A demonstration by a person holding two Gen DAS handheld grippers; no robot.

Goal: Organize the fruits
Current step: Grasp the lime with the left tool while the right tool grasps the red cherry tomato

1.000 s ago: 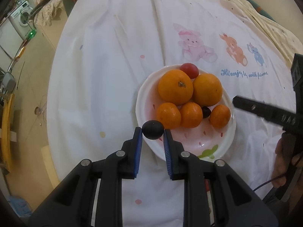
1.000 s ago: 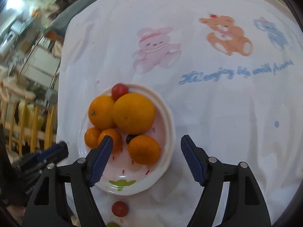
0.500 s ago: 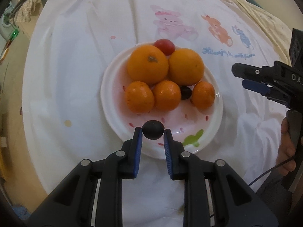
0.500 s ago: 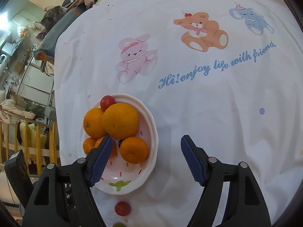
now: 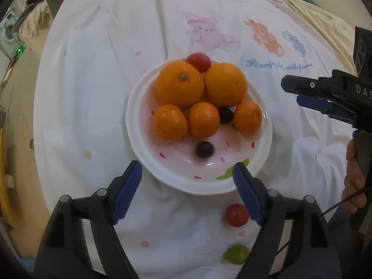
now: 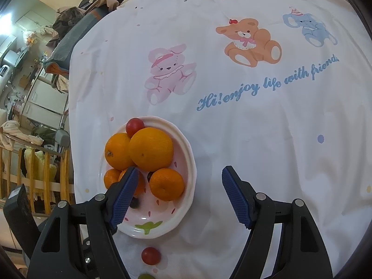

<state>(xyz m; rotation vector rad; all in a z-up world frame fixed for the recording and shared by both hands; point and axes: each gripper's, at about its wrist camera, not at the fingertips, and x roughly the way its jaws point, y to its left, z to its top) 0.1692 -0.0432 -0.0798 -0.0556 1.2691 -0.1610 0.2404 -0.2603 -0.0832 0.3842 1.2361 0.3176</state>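
Note:
A white plate (image 5: 262,162) (image 6: 186,200) holds two big oranges (image 5: 179,83), three small mandarins (image 5: 202,119), a red cherry tomato (image 5: 198,61) and two dark grapes; one dark grape (image 5: 204,150) lies loose at the plate's front. My left gripper (image 5: 187,181) is open and empty just above the plate's near rim. A red cherry tomato (image 5: 236,215) (image 6: 150,255) and a green grape (image 5: 236,254) lie on the cloth near the plate. My right gripper (image 6: 177,193) is open and empty, over the plate's right side.
The round table carries a white cloth with cartoon animals (image 6: 251,41) and blue lettering. The right gripper's body and the hand holding it (image 5: 353,179) show at the right of the left wrist view. A wooden rail (image 6: 34,181) stands beyond the table's left edge.
My left gripper has opened and let go of the dark grape, which now lies in the plate. The gripper has drawn back a little. The right gripper has shifted slightly.

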